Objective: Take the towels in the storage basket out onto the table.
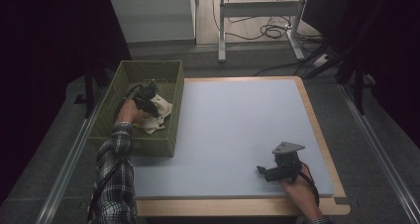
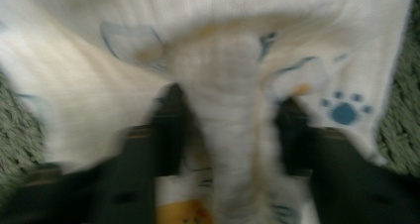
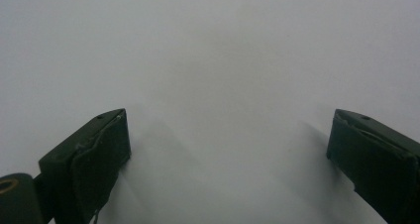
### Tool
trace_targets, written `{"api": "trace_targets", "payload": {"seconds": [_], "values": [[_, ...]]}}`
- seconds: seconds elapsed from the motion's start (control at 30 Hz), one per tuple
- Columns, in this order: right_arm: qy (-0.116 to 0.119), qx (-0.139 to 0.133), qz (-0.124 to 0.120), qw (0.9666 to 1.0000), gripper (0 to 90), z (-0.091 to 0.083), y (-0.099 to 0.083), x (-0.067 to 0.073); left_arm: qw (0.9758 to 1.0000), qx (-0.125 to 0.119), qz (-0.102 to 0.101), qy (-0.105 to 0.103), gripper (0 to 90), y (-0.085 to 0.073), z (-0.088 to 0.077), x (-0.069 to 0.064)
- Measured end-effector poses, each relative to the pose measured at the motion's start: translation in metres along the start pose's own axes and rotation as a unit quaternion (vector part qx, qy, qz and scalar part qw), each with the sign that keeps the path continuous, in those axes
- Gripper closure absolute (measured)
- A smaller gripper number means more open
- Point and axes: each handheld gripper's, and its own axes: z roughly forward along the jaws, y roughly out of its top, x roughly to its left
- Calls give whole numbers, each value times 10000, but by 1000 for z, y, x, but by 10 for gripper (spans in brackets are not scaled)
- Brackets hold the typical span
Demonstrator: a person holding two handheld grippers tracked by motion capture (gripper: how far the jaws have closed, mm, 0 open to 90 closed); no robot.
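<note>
Though blurred, cream cloth [image 2: 233,149] w/ blue pawprint.

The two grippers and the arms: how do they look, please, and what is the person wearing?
Both grippers have two black jaws. The right gripper carries a grey three-cornered plate on top, and a dark cable loops around that hand's wrist. The left gripper is black too. The left arm wears a black-and-white plaid sleeve.
</note>
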Motion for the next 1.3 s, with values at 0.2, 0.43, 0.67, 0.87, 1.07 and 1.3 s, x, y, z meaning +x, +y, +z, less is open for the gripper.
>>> {"api": "trace_targets", "payload": {"seconds": [0.2,0.43,0.67,0.87,1.07,1.3], "values": [[0,0,1,10000,34,0,0,0,10000,-50,-42,51,787,-2,-6,0],[-1,0,-1,10000,33,0,0,0,9981,-586,-181,-112,784,-11,-24,0],[0,0,0,10000,34,0,0,0,9954,-932,-161,-169,782,-20,-44,-4],[0,0,-1,10000,34,0,0,0,9924,-1182,-229,-238,781,-31,-65,-3],[-2,1,-1,10000,34,0,0,0,9895,-1399,-217,-274,777,-41,-81,-4],[-2,1,-1,10000,34,0,0,0,9856,-1663,-202,-234,776,-56,-109,-5]]}}
